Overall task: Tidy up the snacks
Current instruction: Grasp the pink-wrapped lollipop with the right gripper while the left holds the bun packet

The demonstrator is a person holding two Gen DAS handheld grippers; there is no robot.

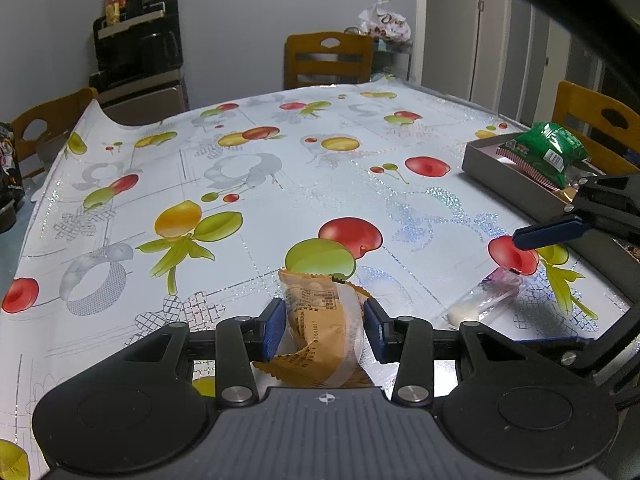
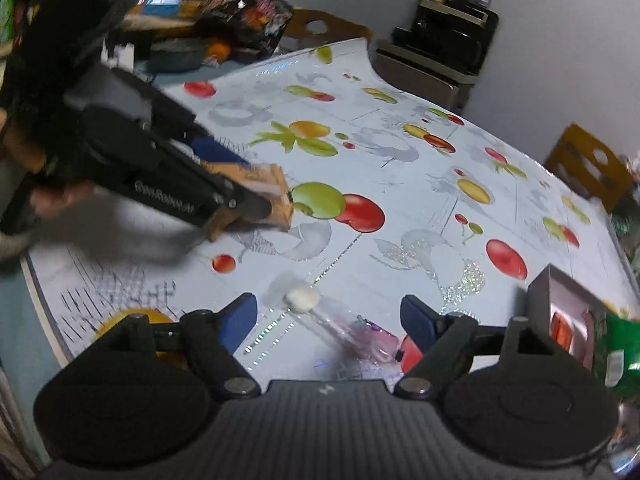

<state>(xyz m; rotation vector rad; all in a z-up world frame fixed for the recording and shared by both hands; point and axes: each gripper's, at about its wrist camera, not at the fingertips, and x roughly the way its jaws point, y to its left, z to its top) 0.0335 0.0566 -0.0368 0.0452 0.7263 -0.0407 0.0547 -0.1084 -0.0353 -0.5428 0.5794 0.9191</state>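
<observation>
Orange snack packet [image 1: 320,332] fills left view; right view shows clear-wrapped marshmallow [image 2: 302,299].

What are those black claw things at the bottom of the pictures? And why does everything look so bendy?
They are grabbing tools, one in each of a person's hands. Each has a tiny wide-eyed camera looking along its two blue fingers, which bends the picture. One picture is from the left tool, the other from the right.

The left gripper squeezes an orange snack packet. The right gripper is open, holding nothing. Below it, on the fruit-patterned tablecloth, lies a clear wrapper with a white sweet. At the table's edge, a grey box holds a green snack bag. Wooden chairs stand around.
</observation>
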